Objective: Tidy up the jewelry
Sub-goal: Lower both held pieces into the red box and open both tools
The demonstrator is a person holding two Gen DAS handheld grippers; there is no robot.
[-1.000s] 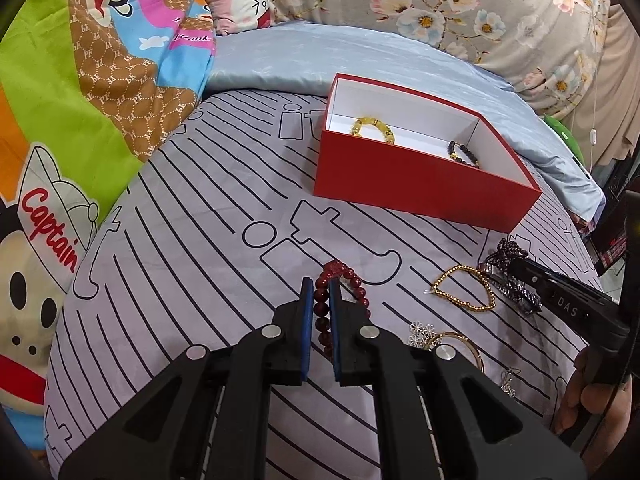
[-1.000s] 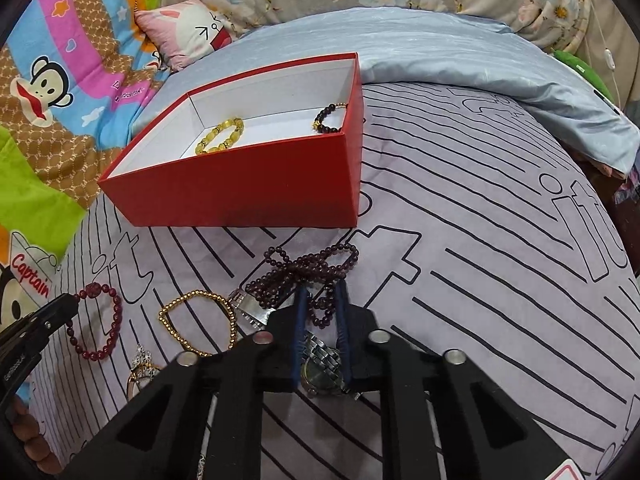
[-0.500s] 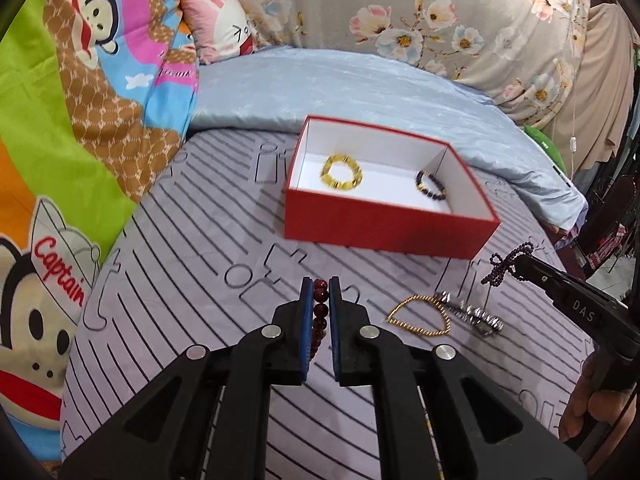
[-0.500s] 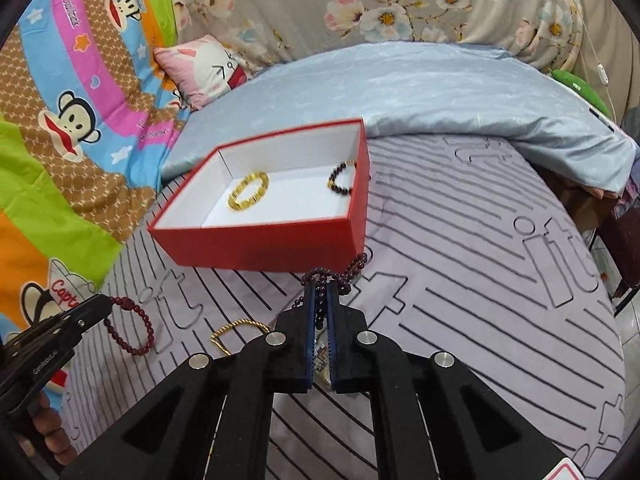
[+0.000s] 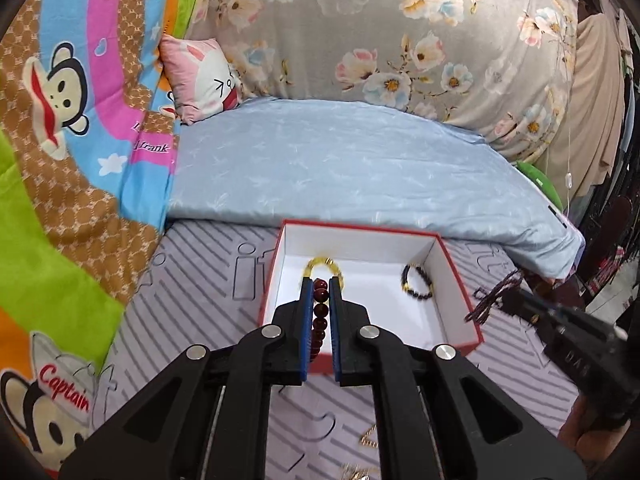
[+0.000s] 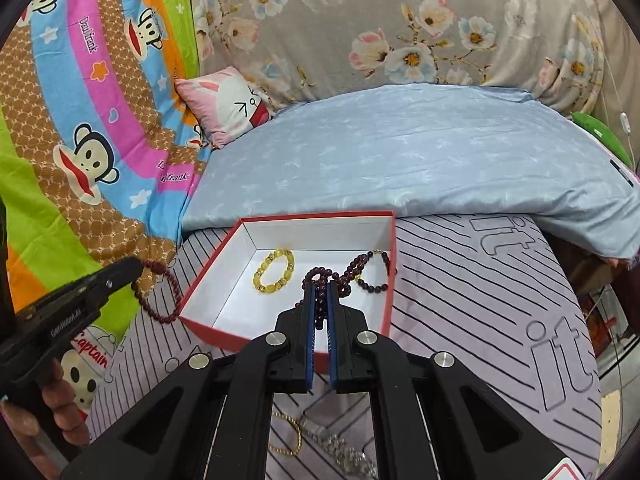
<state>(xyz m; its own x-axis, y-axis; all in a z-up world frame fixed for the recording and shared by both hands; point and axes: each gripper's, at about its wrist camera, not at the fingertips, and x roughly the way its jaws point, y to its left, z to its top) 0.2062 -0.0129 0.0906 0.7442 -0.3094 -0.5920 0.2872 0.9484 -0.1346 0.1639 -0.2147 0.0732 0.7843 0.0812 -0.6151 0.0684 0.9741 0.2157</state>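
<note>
The left gripper point(image 5: 321, 286) pinches a dark red round-bead bracelet point(image 5: 320, 312) above the open red cardboard box point(image 5: 460, 276). The right gripper point(image 6: 320, 290) clamps a purple beaded strand point(image 6: 344, 274) over it.

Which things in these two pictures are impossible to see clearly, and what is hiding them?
- Yellow bead bracelet, left wrist view: lower part behind the left gripper and its red bead bracelet.
- Gold chain, right wrist view: partly under the right gripper's arms.
- Silver piece, right wrist view: blurred, cut off by the bottom edge.
- Dark bracelet, right wrist view: overlapped by the held purple bead strand.
</note>
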